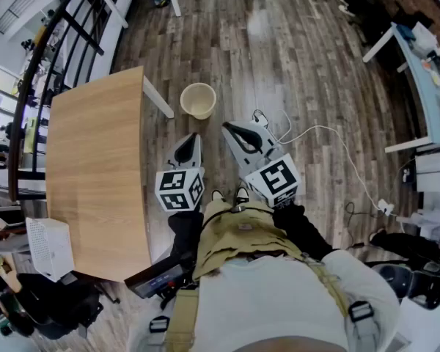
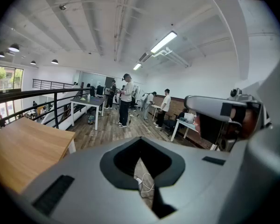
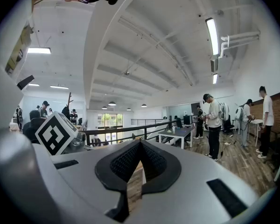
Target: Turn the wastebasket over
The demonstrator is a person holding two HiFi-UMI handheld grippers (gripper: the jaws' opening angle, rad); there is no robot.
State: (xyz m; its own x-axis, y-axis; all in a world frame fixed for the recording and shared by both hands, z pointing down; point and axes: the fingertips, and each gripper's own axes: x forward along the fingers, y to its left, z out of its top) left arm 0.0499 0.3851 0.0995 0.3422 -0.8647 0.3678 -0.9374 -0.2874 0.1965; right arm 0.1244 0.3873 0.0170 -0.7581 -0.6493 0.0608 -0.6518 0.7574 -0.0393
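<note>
A cream wastebasket stands upright on the wooden floor, its mouth facing up, just past the table's corner. Both grippers are held side by side in front of the person, short of the basket and apart from it. My left gripper points toward the basket's near side, with its jaws together and nothing between them. My right gripper sits a little to the right, its jaws also together and empty. Neither gripper view shows the basket.
A long wooden table runs along the left, with a white leg close to the basket and a white crate on its near end. A white cable trails over the floor at right. People stand far off.
</note>
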